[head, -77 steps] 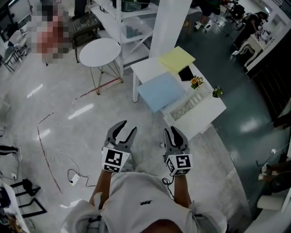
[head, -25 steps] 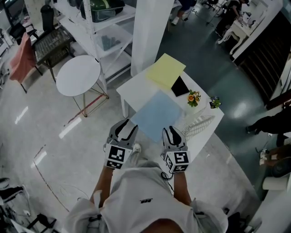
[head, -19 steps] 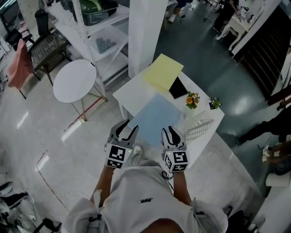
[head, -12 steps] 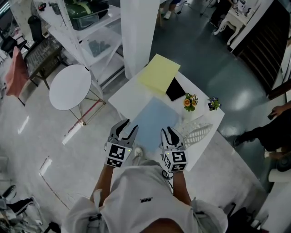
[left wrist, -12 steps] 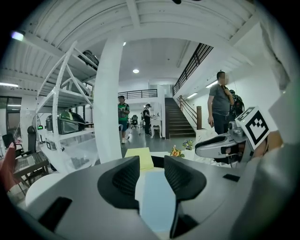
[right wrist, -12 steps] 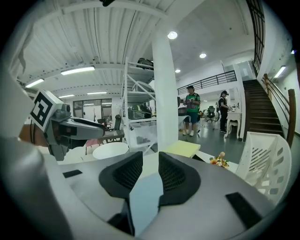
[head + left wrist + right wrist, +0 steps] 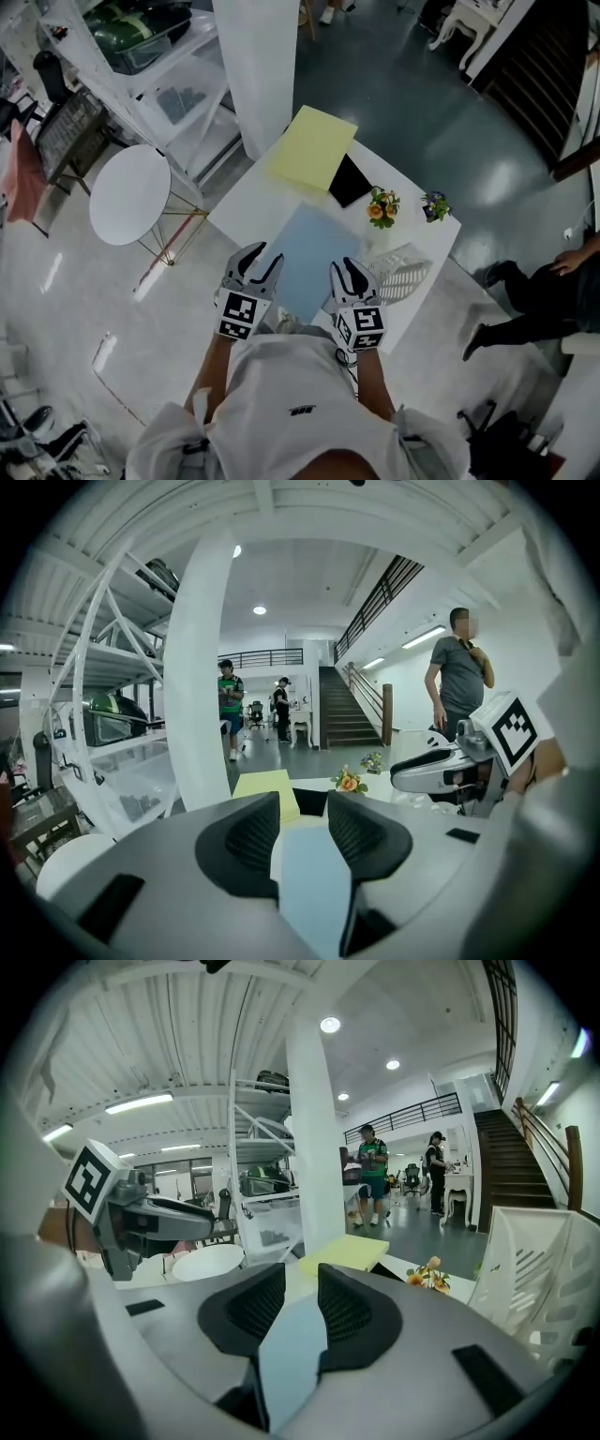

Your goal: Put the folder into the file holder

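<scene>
Your left gripper (image 7: 263, 255) has its jaws drawn almost together, with only a narrow slit between the pads and nothing in it. Your right gripper (image 7: 350, 270) has its jaws closed just as tight and is also empty. Both hover at the near edge of the white table (image 7: 246, 202), not touching anything.

The blue folder (image 7: 314, 253) lies flat on the table right in front of both grippers, and each gripper view shows it through the slit. The yellow folder (image 7: 312, 147) lies flat at the far end, overhanging the table's edge. The white file holder (image 7: 405, 273) stands at the table's near right corner, just beside your right gripper, with no folder in it. Between the two folders, toward the right, lie a flat black item (image 7: 350, 180) and some orange flowers (image 7: 379, 206).

Only the head view shows this layout and the round white side table (image 7: 129, 192) to the left. Only the gripper views show the staircase (image 7: 349, 719) and the people standing far back. The right gripper view alone shows the holder's slotted wall close up.
</scene>
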The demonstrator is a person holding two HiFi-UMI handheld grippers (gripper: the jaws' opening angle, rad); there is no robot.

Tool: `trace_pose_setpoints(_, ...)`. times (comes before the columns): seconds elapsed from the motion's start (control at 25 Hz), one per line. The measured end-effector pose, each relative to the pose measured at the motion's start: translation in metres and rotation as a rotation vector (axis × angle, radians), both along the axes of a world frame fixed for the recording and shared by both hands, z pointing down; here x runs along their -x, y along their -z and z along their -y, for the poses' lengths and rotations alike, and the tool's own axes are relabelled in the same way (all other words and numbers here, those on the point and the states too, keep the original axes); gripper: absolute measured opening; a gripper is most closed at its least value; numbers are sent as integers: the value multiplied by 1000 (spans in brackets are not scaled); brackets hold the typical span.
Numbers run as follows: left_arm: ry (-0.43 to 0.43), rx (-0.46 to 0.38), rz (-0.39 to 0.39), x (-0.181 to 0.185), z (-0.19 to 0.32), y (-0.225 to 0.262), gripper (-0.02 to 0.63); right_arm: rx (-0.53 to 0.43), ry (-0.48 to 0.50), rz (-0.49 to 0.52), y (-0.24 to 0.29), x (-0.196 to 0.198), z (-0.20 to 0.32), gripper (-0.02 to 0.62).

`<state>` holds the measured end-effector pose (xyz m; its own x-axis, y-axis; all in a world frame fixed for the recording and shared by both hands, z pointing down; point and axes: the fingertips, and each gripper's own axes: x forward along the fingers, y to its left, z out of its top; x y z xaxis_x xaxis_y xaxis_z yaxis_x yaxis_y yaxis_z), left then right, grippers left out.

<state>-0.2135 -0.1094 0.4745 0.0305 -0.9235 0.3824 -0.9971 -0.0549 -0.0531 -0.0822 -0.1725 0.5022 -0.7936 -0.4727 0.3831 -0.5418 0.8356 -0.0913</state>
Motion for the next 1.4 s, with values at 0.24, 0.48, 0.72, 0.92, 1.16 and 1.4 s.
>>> trace_pose_setpoints(0.24,-50,30,-1,-2,24,-12,173,28,-45,-6,-11,-7,12,111)
trace_pose_setpoints(0.48,-117,54,-12,-2,46,-23,173,58,-116,-22,-22,-14,22,115)
trace_pose_setpoints(0.72,-210,85,-36,4,70,-40,173,76,-206,-44,-33,-11,34,117)
trace_pose_setpoints(0.92,-296,126,-63,13,89,-56,173,103,-298,-65,-43,-4,41,118)
trace_pose_setpoints(1.16,-392,177,-86,23,107,-80,173,138,-409,-94,-60,-3,46,120)
trace_pose_setpoints(1.4,-463,233,-114,31,120,-108,173,187,-502,-110,-80,-3,49,120)
